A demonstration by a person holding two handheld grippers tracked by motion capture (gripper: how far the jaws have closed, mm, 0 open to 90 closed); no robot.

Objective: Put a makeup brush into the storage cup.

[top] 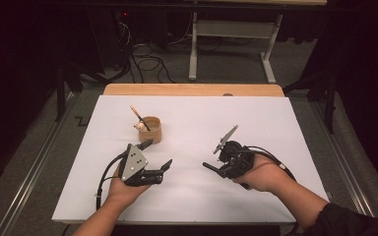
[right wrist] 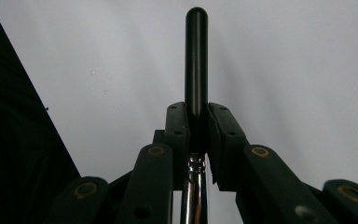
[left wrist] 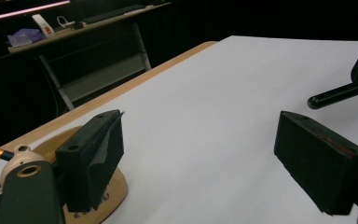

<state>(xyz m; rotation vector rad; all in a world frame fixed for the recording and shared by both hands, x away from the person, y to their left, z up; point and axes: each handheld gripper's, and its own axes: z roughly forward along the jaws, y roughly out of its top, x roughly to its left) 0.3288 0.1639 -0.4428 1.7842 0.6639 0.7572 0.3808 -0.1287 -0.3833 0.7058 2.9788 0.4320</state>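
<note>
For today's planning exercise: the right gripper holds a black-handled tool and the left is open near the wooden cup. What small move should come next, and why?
Probably carry the black-handled tool toward the wooden cup: the right gripper is clamped on it, the cup already holds a brush, and the left gripper stands open and empty beside it.

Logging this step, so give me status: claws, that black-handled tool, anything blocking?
Right claw shut on black-handled tool. Left claw open, beside wooden cup. Nothing blocking.

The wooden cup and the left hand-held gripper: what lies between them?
Nothing. In the high view, bare white sheet separates the wooden cup from the left hand-held gripper.
</note>
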